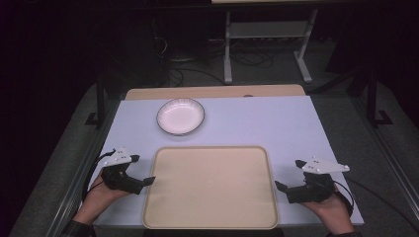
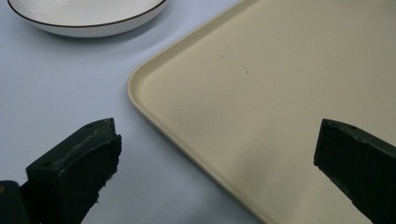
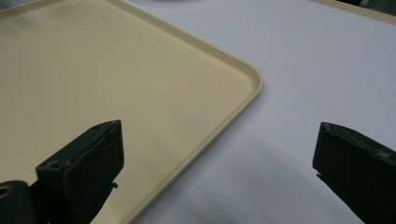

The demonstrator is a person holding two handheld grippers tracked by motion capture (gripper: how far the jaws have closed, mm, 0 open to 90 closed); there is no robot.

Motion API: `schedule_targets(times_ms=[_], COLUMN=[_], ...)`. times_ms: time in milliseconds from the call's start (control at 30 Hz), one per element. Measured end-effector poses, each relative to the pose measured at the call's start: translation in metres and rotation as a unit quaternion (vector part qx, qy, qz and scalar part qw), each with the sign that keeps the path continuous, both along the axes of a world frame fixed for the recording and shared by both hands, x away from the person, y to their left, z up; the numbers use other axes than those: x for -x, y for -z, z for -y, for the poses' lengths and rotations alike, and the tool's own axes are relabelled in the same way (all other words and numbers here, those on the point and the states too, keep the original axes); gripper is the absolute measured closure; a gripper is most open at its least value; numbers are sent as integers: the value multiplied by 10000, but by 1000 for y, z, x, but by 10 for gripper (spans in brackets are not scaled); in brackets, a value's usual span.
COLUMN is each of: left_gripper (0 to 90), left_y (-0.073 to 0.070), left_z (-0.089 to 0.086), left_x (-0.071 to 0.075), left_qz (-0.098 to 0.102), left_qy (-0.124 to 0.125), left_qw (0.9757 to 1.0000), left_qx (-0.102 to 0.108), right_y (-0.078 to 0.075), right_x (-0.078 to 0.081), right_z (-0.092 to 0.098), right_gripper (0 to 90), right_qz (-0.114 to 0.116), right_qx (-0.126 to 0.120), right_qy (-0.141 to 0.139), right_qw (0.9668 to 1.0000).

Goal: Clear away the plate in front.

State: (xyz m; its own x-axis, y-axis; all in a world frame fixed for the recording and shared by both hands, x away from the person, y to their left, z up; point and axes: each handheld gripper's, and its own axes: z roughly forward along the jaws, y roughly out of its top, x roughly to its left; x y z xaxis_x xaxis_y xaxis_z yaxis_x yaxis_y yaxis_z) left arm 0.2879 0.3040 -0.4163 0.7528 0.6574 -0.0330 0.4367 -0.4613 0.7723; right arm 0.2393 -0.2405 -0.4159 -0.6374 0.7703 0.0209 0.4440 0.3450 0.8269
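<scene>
Left gripper [image 1: 142, 169] and right gripper [image 1: 288, 175], jaws spread wide, holding nothing, one just beside each short side of the big flat beige plastic tray [image 1: 211, 183]. Tray lying long side across the white table [image 1: 276, 123]. Round white dish with a dark rim [image 1: 180, 116] sitting past the tray's far left corner, apart from it.

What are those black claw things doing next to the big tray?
A person sits at the table holding a grabbing tool in each hand. The left tool waits by the left edge of the beige tray, and the right tool waits by its right edge. Both tools are open and holding nothing. The tray has nothing on it. A white bowl sits on the table just past the tray, towards the left. Nobody is touching it.
</scene>
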Motion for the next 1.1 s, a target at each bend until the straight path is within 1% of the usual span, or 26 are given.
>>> schedule_targets(times_ms=[200, 267, 467, 667, 867, 1100], left_gripper=[0, 0, 0, 0, 0, 0], left_y=[0, -1, -1, -1, -2, -3], left_z=[0, -2, -2, -1, -2, -1], left_x=[-4, -7, -13, -16, -22, -24], left_qz=[2, -36, -111, -184, -177, -165], left_qy=[-25, -48, -100, -168, -248, -322], left_qw=[10000, 10000, 9999, 9997, 9995, 9993], left_qx=[-24, 39, 47, 43, 27, 37], right_y=[1, 1, 1, 0, 0, -1], right_x=[-1, -1, -1, 0, -2, -3], right_z=[1, 1, 2, 1, 0, 0], right_gripper=[14, 14, 14, 14, 14, 14], right_qz=[-18, -29, -41, -3, 10, 11], right_qx=[0, 0, -23, -30, -13, -45], right_qy=[31, 28, 33, 42, -22, -6], right_qw=[10000, 10000, 10000, 10000, 10000, 10000])
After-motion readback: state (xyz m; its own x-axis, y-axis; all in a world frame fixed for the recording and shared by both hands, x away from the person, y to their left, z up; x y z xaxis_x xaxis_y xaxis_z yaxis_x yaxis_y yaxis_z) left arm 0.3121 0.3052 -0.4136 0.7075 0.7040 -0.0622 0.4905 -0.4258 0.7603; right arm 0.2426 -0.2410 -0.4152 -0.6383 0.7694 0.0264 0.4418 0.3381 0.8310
